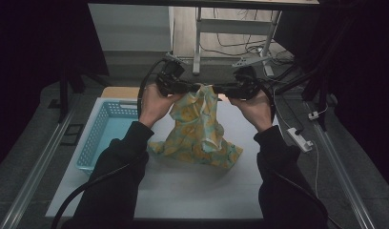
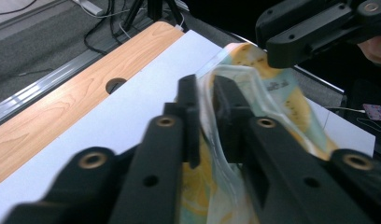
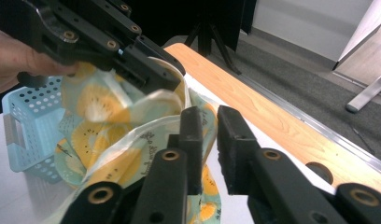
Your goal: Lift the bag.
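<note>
A cloth with a yellow fruit print on pale green (image 1: 199,133) hangs in a peak above the white table top (image 1: 183,186), its lower folds resting on the surface. My left gripper (image 1: 195,88) and right gripper (image 1: 219,89) meet tip to tip at the cloth's top edge. In the left gripper view the jaws (image 2: 205,86) stand a little apart with a fold of the cloth (image 2: 282,93) loose in the gap. In the right gripper view the jaws (image 3: 209,114) likewise show a narrow gap at the cloth's edge (image 3: 100,107).
A light blue perforated basket (image 1: 107,129) stands at the table's left, next to the cloth. A wooden strip (image 2: 62,107) with a round hole runs along the far edge. A white power strip (image 1: 300,139) lies on the floor to the right.
</note>
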Available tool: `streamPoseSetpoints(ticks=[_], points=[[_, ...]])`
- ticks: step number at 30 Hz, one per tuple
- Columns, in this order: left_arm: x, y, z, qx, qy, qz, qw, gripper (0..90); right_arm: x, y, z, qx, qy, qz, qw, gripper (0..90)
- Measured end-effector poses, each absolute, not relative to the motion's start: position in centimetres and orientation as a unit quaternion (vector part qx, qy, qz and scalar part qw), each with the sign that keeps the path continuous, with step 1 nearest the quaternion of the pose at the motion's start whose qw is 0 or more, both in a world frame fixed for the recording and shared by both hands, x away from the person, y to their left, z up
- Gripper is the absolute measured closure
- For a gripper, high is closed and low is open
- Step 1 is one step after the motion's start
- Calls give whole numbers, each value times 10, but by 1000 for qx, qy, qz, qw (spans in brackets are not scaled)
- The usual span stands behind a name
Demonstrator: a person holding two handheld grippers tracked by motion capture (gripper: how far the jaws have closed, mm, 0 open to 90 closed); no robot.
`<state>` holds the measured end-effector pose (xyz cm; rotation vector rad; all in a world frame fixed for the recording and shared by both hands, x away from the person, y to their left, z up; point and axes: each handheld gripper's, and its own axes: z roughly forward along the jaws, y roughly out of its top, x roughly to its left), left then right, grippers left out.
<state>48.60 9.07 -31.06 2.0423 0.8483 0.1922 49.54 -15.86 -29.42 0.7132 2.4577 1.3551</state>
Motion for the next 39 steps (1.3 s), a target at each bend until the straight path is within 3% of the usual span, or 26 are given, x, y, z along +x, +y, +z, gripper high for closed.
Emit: streamPoseSetpoints(ticks=[10,19,39], points=[[472,104,-306,818,334,104,457,467,488,-162,-291,246,838,472,122,655],[456,112,-304,826,310,124,454,256,476,-163,-287,244,836,473,132,562],[418,120,-343,834,297,84,458,30,454,-174,-317,240,834,484,111,316]])
